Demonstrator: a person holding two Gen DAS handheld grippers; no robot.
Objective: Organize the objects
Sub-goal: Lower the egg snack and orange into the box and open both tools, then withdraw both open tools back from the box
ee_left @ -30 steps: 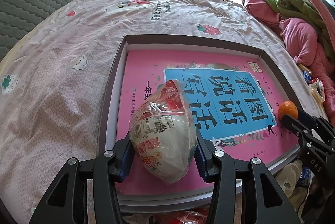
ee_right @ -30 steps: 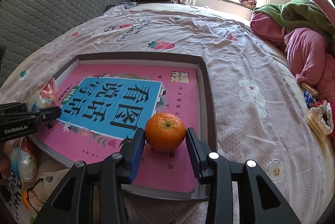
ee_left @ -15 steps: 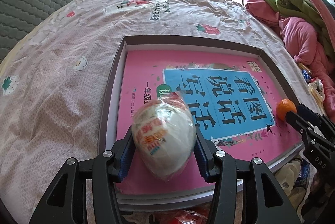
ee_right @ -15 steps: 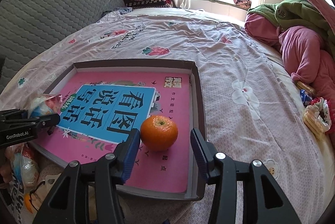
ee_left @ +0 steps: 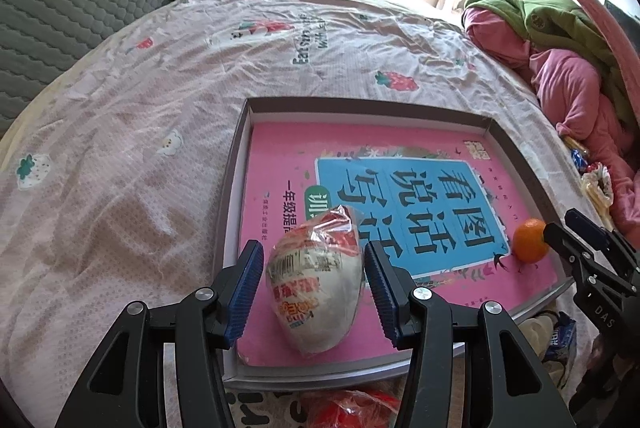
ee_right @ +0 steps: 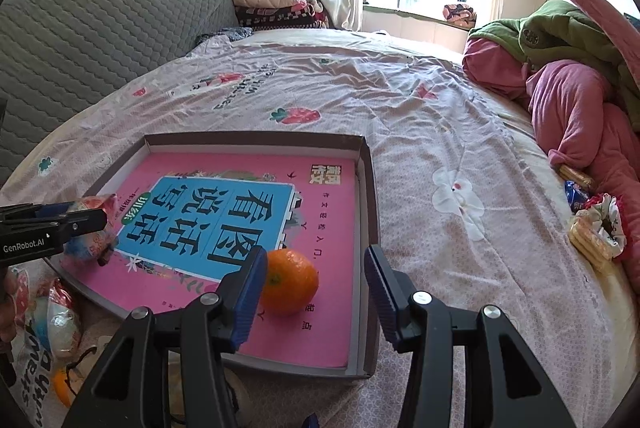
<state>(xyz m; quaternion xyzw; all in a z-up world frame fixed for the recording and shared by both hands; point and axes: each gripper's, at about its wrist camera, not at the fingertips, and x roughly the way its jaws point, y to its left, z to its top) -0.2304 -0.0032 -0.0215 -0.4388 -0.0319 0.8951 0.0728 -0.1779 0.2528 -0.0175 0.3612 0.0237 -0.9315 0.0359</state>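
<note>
A shallow brown box (ee_left: 236,179) (ee_right: 370,187) lies on the bed with a pink and blue book (ee_left: 400,187) (ee_right: 224,203) flat inside it. A plastic-wrapped egg-shaped snack (ee_left: 316,284) (ee_right: 90,228) rests on the book at the box's near left corner. My left gripper (ee_left: 314,288) is open, its jaws standing apart on either side of the snack. An orange (ee_right: 290,286) (ee_left: 530,240) sits on the book near the box's right wall. My right gripper (ee_right: 316,288) is open around the orange, the left pad close to it.
A bag (ee_right: 48,328) with more wrapped snacks and an orange hangs below the box's near edge. Pink and green bedding (ee_right: 580,87) is piled at the right, with small snack packets (ee_right: 596,232) beside it. A grey headboard (ee_left: 80,7) stands at the left.
Both grippers have opened and let go. The snack now lies on the book between the left jaws. The orange now rests on the book, and the right gripper has drawn back slightly.
</note>
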